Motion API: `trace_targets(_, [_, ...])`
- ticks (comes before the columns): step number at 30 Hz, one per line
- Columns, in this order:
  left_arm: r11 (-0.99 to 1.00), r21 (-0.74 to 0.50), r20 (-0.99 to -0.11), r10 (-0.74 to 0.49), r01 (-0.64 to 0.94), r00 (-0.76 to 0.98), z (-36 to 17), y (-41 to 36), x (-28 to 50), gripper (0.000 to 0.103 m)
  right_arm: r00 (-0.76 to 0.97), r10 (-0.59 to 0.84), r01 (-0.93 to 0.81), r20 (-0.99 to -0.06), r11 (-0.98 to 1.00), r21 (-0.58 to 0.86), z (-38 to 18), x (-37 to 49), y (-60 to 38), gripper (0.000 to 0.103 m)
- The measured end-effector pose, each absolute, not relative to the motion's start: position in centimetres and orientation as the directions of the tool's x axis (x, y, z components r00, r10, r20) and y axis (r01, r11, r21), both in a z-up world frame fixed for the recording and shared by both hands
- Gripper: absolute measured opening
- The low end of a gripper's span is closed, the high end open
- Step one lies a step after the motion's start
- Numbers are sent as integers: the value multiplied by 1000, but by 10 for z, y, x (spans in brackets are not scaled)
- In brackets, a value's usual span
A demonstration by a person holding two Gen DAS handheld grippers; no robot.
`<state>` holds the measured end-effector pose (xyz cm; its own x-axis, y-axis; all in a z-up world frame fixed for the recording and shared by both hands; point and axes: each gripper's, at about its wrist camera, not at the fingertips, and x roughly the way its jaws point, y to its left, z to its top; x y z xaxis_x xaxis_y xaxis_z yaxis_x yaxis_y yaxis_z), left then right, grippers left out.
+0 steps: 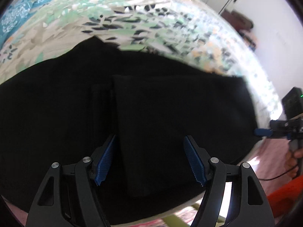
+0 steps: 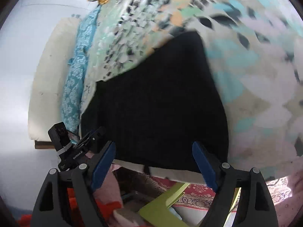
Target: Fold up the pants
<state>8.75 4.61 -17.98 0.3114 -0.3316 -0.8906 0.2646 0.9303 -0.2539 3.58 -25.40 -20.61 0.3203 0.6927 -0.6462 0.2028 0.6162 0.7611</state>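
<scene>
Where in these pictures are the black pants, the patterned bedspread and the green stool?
black pants (image 1: 151,104), left wrist view, middle of the folded cloth.
patterned bedspread (image 1: 132,19), left wrist view, bare stretch beyond the pants.
green stool (image 2: 161,206), right wrist view, its flat top.
</scene>
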Motion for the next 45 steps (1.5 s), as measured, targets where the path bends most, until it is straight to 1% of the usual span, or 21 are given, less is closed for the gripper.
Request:
trace_targets(3, [929,-225,-891,-317,293,324,-176,42,84,79,350,680,193,-644,621,760,-205,35,-251,82])
trace_targets(6, [932,-211,-894,-305,293,328,-176,41,82,79,402,632,131,-662,676,725,-182,34,-246,82])
trace_targets(8, [934,-197,-897,-294,297,331,-176,38,81,79,445,560,59,-698,760,647,-161,35,-240,82])
trace_targets(10, [936,-182,-899,-282,302,334,-176,35,79,81,484,445,-2,-753,862,508,-143,40,-231,83])
trace_targets(13, [936,-159,-903,-266,313,337,-178,30,79,83,488,280,-46,-827,954,296,-140,52,-213,85])
trace_targets(18, [935,-145,-904,-258,322,341,-179,30,77,83,446,250,-78,-859,967,241,-160,53,-201,85])
trace_targets(20, [935,-146,-904,-259,323,341,-179,30,78,84,443,218,-96,-870,976,196,-164,55,-195,85])
trace_targets(23, [933,-139,-905,-256,333,340,-180,27,78,87,438,177,-131,-882,983,132,-170,53,-187,85])
trace_targets(26, [930,-122,-906,-247,347,343,-181,24,77,90,395,149,-131,-906,986,105,-185,55,-184,86])
trace_targets(28, [929,-116,-906,-243,350,345,-181,22,76,91,396,142,-140,-907,986,94,-189,55,-182,89])
trace_targets(30, [930,-124,-905,-250,347,345,-181,23,76,91,394,142,-145,-908,985,91,-191,56,-179,95])
trace_targets(33, [931,-160,-898,-275,327,343,-178,28,79,91,397,145,-145,-906,985,94,-194,56,-176,101])
trace_targets(36, [934,-195,-885,-300,301,357,-173,34,80,91,398,151,-140,-905,985,103,-195,56,-175,103])
trace_targets(45, [945,-258,-840,-322,200,437,-154,64,86,91,402,148,-120,-903,987,109,-197,58,-174,103])
